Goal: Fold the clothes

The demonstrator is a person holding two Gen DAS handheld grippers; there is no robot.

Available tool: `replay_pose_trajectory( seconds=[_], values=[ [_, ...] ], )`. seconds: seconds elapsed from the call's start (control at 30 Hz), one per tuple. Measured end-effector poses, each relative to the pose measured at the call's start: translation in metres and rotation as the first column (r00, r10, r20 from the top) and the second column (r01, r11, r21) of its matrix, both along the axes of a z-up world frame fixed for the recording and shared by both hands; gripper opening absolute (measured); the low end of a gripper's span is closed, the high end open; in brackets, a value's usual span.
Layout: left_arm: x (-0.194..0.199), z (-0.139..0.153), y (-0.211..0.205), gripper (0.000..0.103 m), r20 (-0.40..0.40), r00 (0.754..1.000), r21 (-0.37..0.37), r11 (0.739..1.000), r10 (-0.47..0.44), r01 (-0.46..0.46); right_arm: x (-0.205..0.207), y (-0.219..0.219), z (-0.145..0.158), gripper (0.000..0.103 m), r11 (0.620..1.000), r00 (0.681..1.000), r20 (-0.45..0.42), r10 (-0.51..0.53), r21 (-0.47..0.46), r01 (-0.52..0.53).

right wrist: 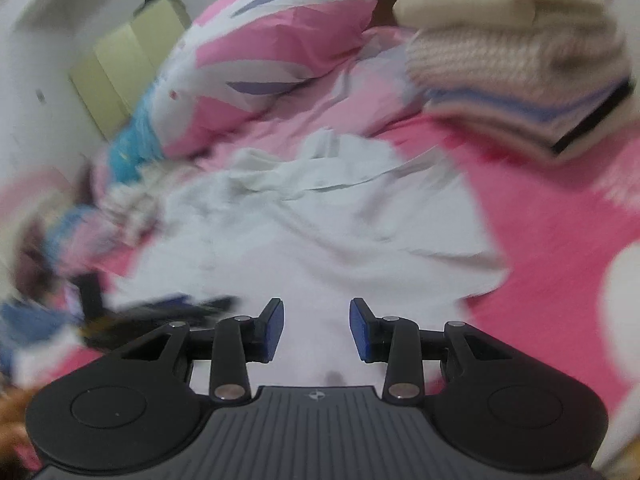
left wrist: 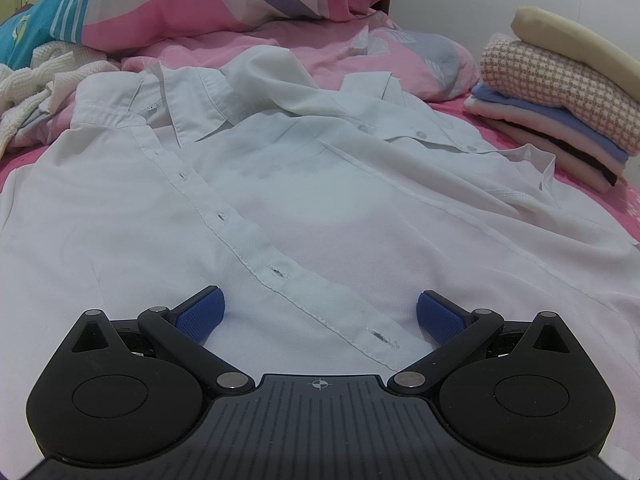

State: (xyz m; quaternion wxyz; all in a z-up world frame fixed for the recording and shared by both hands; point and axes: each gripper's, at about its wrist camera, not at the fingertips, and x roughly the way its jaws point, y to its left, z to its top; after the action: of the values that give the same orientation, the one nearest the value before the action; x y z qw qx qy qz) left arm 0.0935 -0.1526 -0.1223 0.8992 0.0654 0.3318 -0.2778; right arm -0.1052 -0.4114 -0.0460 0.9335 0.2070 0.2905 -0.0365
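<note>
White shirt [left wrist: 304, 208] lies spread on the pink bed [left wrist: 624, 208], folded stack [left wrist: 560, 108] far right. Left gripper [left wrist: 320, 316]: jaws wide, empty, above the placket. Right gripper [right wrist: 316, 328]: jaws partly apart, empty.

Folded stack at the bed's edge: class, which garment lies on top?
The plain cream garment tops the folded stack; directly beneath it lies the checked knit.

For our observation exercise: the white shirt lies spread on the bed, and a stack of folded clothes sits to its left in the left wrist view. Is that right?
Not quite. In the left wrist view the stack of folded clothes sits to the right of the white shirt, which does lie spread on the bed.
</note>
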Motion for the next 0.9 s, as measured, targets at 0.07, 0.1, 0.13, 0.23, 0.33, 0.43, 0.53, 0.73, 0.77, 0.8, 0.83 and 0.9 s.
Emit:
replay_pose_trajectory(
  seconds=[0.07, 0.1, 0.13, 0.23, 0.33, 0.43, 0.53, 0.73, 0.77, 0.8, 0.83, 0.9],
  values=[
    [0.0, 0.0, 0.0, 0.103, 0.0, 1.0, 0.0, 1.0, 0.0, 0.0, -0.001, -0.005, -0.004, 0.04, 0.996, 1.0, -0.025, -0.015, -0.092, 0.013],
    [0.0, 0.0, 0.0, 0.103, 0.0, 1.0, 0.0, 1.0, 0.0, 0.0, 0.0, -0.008, -0.007, 0.04, 0.991, 0.999, -0.037, -0.022, -0.129, 0.017],
    [0.0, 0.0, 0.0, 0.103, 0.0, 1.0, 0.0, 1.0, 0.0, 0.0, 0.001, -0.009, -0.01, 0.04, 0.987, 0.999, -0.044, -0.024, -0.16, 0.016],
    [0.0, 0.0, 0.0, 0.103, 0.001, 1.0, 0.001, 1.0, 0.001, -0.001, 0.004, -0.015, -0.018, 0.04, 0.968, 0.998, -0.062, -0.032, -0.25, 0.015],
    [0.0, -0.001, 0.0, 0.103, 0.002, 1.0, 0.002, 1.0, 0.001, -0.001, 0.012, -0.02, -0.018, 0.04, 0.947, 0.998, -0.045, -0.035, -0.321, 0.019],
    [-0.001, -0.001, -0.001, 0.103, 0.002, 1.0, 0.002, 1.0, 0.001, -0.001, 0.03, -0.024, -0.015, 0.04, 0.917, 1.0, -0.022, 0.012, -0.398, -0.019],
    [-0.001, -0.001, -0.001, 0.103, 0.002, 1.0, 0.002, 1.0, 0.001, -0.001, 0.059, -0.023, -0.011, 0.04, 0.899, 0.996, -0.025, 0.083, -0.43, -0.086],
    [0.0, 0.0, 0.0, 0.103, 0.0, 1.0, 0.001, 1.0, 0.003, -0.003, 0.134, -0.044, -0.018, 0.04, 0.945, 0.992, -0.101, 0.072, -0.311, -0.1],
    [0.0, 0.0, 0.0, 0.103, 0.0, 1.0, 0.0, 1.0, 0.003, -0.003, 0.142, -0.053, -0.021, 0.04, 0.964, 0.992, -0.11, 0.058, -0.253, -0.085],
    [0.0, 0.0, 0.0, 0.103, 0.0, 1.0, -0.001, 1.0, 0.003, -0.003, 0.148, -0.06, -0.024, 0.04, 0.975, 0.991, -0.118, 0.058, -0.205, -0.081],
    [0.0, 0.0, 0.0, 0.103, -0.001, 1.0, -0.001, 1.0, 0.004, -0.004, 0.153, -0.063, -0.027, 0.04, 0.981, 0.989, -0.133, 0.061, -0.177, -0.084],
    [-0.001, 0.0, 0.0, 0.103, -0.003, 1.0, 0.0, 1.0, 0.006, -0.006, 0.164, -0.061, -0.036, 0.041, 0.976, 0.979, -0.189, 0.073, -0.187, -0.109]
  ],
)
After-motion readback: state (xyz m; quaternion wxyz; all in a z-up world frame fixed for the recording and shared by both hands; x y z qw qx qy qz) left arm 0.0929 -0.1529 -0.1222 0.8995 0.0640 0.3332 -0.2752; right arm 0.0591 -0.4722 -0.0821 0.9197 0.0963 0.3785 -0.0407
